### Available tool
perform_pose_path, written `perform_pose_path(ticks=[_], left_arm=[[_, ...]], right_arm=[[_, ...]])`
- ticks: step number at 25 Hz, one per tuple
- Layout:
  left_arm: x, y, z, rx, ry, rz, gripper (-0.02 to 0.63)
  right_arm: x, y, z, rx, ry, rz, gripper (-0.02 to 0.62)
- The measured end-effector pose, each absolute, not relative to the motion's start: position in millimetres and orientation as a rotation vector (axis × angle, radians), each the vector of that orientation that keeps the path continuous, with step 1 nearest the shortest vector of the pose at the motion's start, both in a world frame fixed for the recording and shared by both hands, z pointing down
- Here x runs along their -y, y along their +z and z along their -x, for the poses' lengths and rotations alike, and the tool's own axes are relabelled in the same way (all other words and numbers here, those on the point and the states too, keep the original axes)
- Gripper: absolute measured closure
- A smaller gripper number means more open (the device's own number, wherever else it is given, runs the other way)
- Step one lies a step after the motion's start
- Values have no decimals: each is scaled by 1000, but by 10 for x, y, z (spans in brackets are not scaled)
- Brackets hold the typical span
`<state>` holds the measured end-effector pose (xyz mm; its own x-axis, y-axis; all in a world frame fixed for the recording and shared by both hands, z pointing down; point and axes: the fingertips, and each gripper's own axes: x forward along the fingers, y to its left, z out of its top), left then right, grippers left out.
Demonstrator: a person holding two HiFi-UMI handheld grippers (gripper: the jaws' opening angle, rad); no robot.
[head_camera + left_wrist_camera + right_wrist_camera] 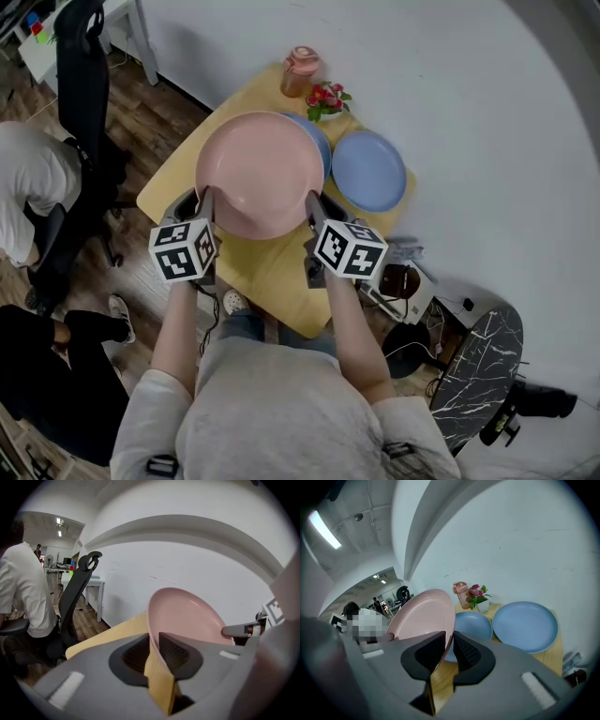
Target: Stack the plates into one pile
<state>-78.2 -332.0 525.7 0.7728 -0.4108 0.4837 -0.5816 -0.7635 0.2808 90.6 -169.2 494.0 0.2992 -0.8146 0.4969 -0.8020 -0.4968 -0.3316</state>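
Note:
A big pink plate [260,173] hangs above the yellow table [272,272], held at both sides. My left gripper [203,203] is shut on its left rim; in the left gripper view the pink plate [187,616] stands between the pads [174,652]. My right gripper [313,208] is shut on the right rim, and the right gripper view shows the plate [424,618] pinched there. Under the plate's far edge lies a small blue plate [319,141], [471,625]. A larger blue plate [368,171], [526,626] lies to its right.
A pink lidded cup [300,71] and a small pot of red flowers [326,99] stand at the table's far end. A black office chair [82,103] and seated people [37,187] are at the left. Cables and a marble-topped stand [473,370] lie on the floor at the right.

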Motion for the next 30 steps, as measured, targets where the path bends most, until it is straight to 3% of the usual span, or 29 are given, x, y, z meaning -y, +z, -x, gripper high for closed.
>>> perform_pose_path(ticks=[12, 30], left_arm=[[2912, 5372, 149, 861, 576, -2441, 480], [2976, 5832, -336, 1044, 676, -2266, 472]], right_arm=[[1543, 5024, -1740, -1715, -1022, 2453, 541], [2043, 5543, -2460, -2007, -1170, 2338, 540]])
